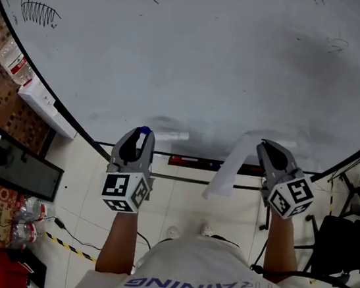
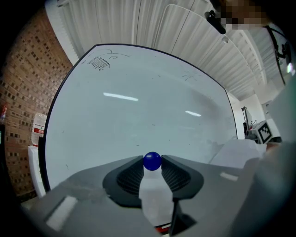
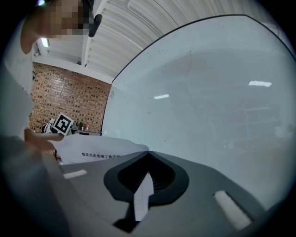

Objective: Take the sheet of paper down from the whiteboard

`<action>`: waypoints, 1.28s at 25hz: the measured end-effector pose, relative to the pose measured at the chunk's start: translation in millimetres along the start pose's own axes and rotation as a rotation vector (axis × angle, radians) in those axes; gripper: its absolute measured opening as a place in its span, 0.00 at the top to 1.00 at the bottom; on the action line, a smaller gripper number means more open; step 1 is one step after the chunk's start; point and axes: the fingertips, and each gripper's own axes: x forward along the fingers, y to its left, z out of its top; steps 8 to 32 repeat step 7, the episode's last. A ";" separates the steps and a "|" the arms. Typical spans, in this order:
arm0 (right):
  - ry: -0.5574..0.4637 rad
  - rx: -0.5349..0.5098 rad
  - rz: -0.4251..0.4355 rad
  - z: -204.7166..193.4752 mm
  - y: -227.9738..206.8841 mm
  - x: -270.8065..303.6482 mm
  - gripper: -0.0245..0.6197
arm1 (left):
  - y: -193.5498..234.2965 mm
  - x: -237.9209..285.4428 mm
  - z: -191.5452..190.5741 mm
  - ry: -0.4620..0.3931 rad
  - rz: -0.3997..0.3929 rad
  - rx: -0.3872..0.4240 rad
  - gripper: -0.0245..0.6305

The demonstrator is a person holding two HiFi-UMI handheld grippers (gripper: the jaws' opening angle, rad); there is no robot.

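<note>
Paper hangs long-axis downward, pinched in clenched right tongs; left tongs grasp blue magnet.

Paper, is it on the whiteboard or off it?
Off. The paper hangs loose from the right hand-held gripper's shut jaws; the left hand-held gripper holds a blue ball.

Left tongs hold ball, right tongs paper, before whiteboard.
</note>
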 end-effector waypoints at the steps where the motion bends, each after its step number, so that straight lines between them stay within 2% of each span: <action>1: 0.000 0.001 -0.001 0.0 -0.3 0.3 0.95 | 0.0 0.5 0.2 0.000 0.000 0.000 0.76; 32: 0.001 0.007 -0.002 -1.7 -2.5 2.4 0.95 | -0.9 2.7 -1.3 0.004 -0.004 0.002 0.76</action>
